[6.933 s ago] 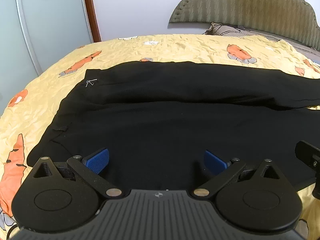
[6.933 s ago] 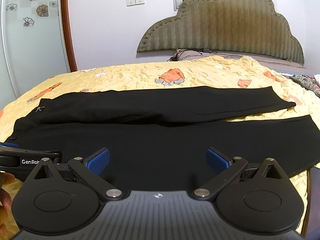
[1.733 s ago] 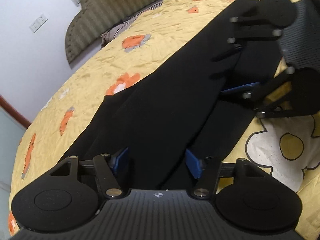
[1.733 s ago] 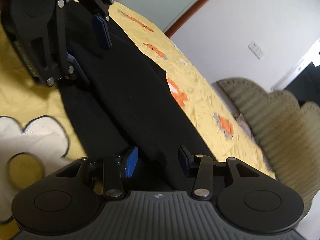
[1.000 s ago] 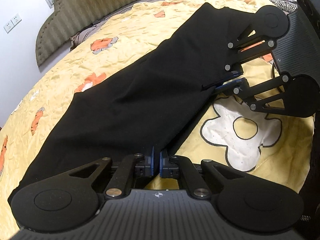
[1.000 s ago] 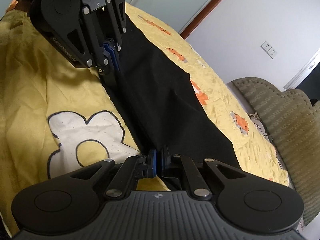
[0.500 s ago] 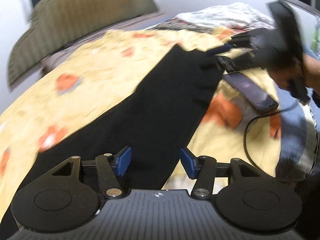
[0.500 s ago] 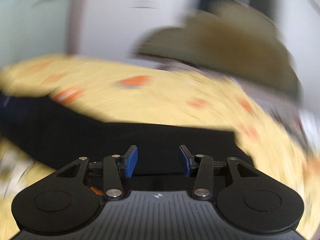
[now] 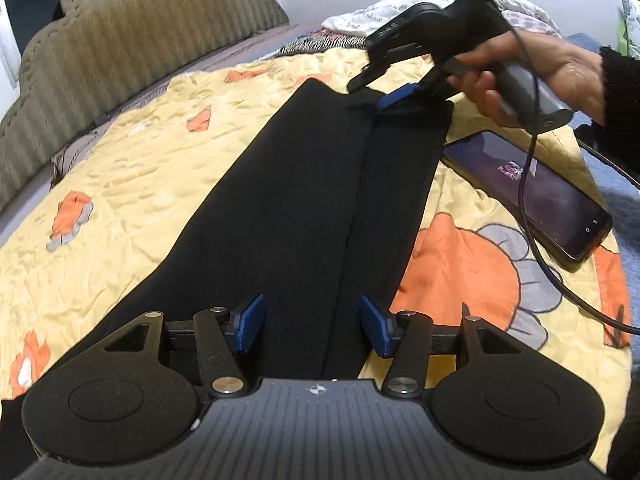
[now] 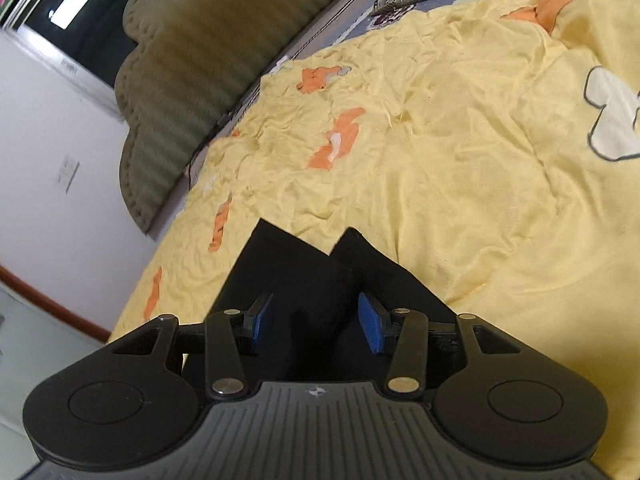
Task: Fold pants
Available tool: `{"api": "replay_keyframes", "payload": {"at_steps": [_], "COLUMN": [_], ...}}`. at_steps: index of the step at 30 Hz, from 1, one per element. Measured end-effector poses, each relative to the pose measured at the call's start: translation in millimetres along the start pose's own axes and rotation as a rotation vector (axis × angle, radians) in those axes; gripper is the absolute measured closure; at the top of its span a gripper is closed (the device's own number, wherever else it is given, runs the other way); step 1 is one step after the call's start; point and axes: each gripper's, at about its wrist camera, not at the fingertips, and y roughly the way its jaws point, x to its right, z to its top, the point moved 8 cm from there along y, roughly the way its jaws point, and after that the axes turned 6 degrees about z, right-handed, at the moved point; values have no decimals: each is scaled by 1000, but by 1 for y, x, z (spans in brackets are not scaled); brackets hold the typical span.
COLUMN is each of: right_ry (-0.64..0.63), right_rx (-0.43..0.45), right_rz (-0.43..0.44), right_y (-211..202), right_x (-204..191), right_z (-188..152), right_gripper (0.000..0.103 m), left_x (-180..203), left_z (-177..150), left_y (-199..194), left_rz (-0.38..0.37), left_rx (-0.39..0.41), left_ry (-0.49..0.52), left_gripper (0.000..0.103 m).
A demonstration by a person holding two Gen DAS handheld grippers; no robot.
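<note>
One fold looks done: the black pants (image 9: 320, 184) lie lengthwise on the yellow bedspread (image 9: 132, 184), one leg laid over the other, a strip of the lower leg showing along the right edge. Both tools are released and hold nothing: the left tool (image 9: 312, 326) hovers over the middle of the legs, the right tool (image 10: 316, 328) over the two cuff corners. By my reading, the crosswise folds remain, cuffs toward waist. A phone (image 9: 532, 192) lies just beside the pants.
</note>
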Motion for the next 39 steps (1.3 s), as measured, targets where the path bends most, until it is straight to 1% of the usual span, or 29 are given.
{"api": "replay_keyframes", "payload": {"at_steps": [1, 2, 3, 4, 5, 8, 9, 10, 12, 15, 18, 21, 23, 25, 28, 29, 31, 33, 35, 37, 38, 39], "right_ry": [2, 5, 9, 12, 14, 21, 26, 33, 33, -1, -33, -51, -74, -77, -13, 30, 92, 92, 77, 64, 53, 38], "right_rx": [8, 17, 23, 27, 27, 65, 82, 94, 118, 142, 159, 192, 229, 242, 201, 184, 160, 153, 144, 135, 129, 116], "right_rz": [6, 14, 14, 11, 16, 30, 37, 49, 75, 104, 130, 162, 170, 120, -14, -42, -62, -83, -99, -110, -117, -137], "right_y": [1, 3, 4, 4, 1, -12, -16, -20, -29, -39, -41, -46, -57, -72, -83, -86, -88, -89, -89, -86, -83, -81], "right_x": [-1, -2, -1, 0, 1, -1, -3, -6, -17, -39, -61, -78, -82, -65, -10, 8, 35, 42, 42, 41, 40, 38], "right_z": [1, 2, 3, 4, 5, 5, 6, 8, 12, 20, 28, 37, 40, 34, 14, 7, -6, -13, -16, -14, -13, -11], "right_gripper": [57, 61, 69, 89, 92, 93, 93, 93, 93, 93, 93, 93, 93, 93, 93, 93, 93, 93, 93, 93, 93, 93], "left_x": [1, 1, 1, 1, 2, 3, 3, 1, -1, -6, -13, -27, -29, -23, 1, 8, 18, 20, 17, 12, 11, 9], "left_z": [1, 2, 2, 3, 3, 4, 4, 5, 5, 6, 10, 20, 28, 30, 22, 18, 13, 10, 11, 12, 12, 13], "left_y": [2, 3, 4, 4, 4, 6, 6, 6, 6, 5, -1, -15, -25, -30, -23, -19, -13, -10, -9, -8, -7, -6], "left_rz": [1, 2, 1, -3, -6, -48, -58, -60, -60, -72, -56, -21, -48, -95, -142, -147, -158, -163, -164, -180, -192, -193], "left_rx": [4, 7, 10, 11, 9, 6, 7, 11, 17, 22, 51, 105, 126, 121, 79, 67, 42, 30, 26, 21, 16, 9], "left_ry": [0, -4, -9, -13, -16, -46, -65, -79, -99, -141, -184, -235, -248, -228, -156, -135, -109, -110, -115, -143, -152, -163], "left_gripper": [45, 45, 46, 46, 49, 65, 75, 77, 88, 95, 96, 97, 97, 97, 97, 97, 97, 97, 97, 94, 82, 80]}}
